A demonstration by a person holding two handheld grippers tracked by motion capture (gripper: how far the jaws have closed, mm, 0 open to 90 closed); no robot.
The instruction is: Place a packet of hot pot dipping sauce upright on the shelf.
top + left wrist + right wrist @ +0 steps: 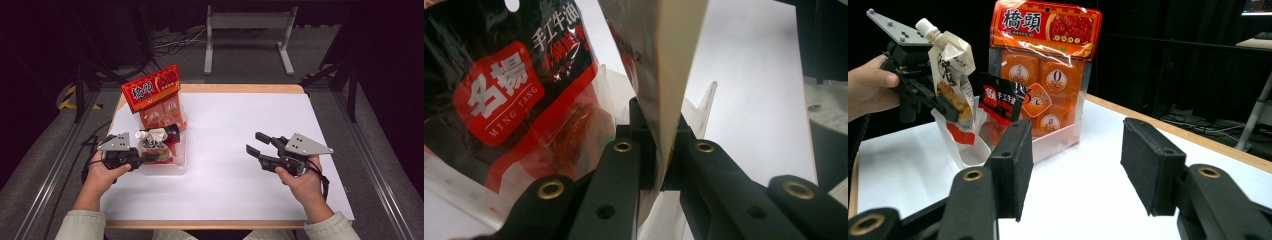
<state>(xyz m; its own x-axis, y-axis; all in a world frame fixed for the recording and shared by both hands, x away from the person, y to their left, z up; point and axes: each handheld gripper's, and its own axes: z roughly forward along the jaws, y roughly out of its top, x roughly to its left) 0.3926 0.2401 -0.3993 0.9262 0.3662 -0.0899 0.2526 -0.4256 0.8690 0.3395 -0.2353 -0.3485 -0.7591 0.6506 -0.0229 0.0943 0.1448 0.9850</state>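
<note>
My left gripper (142, 157) is shut on the edge of a white spouted pouch (150, 137), which it holds upright in a clear plastic bin (177, 167). Along its own jaws I see the pouch (664, 75) pinched thin between the pads, beside a black and red sauce packet (509, 85). A tall orange snack pack (160, 102) stands in the bin's far end. My right gripper (254, 141) hovers open over the white table, well to the right of the bin. Past its empty jaws (1075, 160) stand the pouch (950, 70), the packet (1000, 102) and the orange pack (1048, 60).
The white table top (240, 115) spreads between the bin and my right gripper. Its wooden edge (240, 88) runs along the back. A metal stand (247, 35) is on the floor behind, and cables lie on the floor at the left.
</note>
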